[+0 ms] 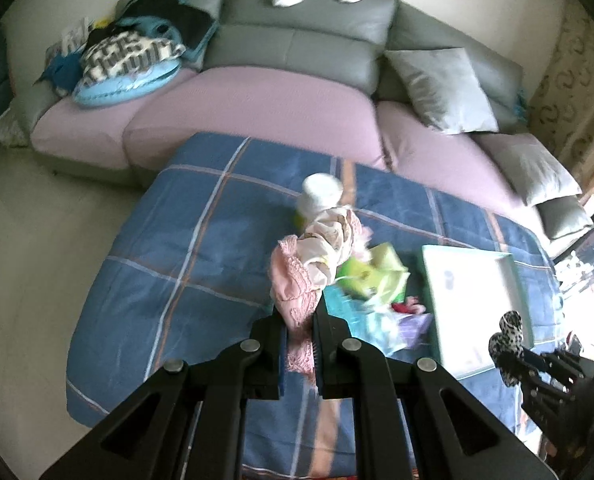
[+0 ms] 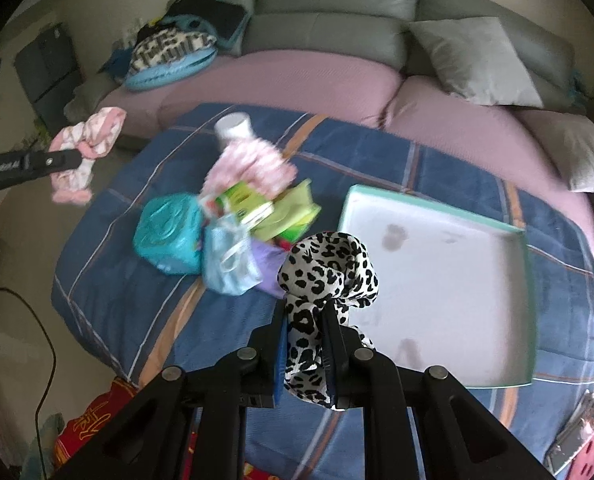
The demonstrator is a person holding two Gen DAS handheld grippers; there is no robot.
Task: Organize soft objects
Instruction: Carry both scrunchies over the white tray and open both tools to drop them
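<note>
Above the blue plaid blanket [image 2: 437,168], my left claw [image 1: 299,320] was clamped on a pink cloth [image 1: 293,280] and my right claw [image 2: 309,316] on a leopard-print cloth [image 2: 325,264], both lifted clear. Below lay a pile of soft packs [image 2: 233,220], a white tray [image 2: 437,280] just beside it.

Left wrist view: looks forward and steeply down along the left gripper [image 1: 299,320] from above a blue plaid blanket [image 1: 169,248], toward the sofa [image 1: 297,52] beyond. Right wrist view: same heading along the right gripper [image 2: 307,320], set further right. Both share blanket, sofa and white tray [image 1: 477,300]. Each shows the other gripper at its edge.
</note>
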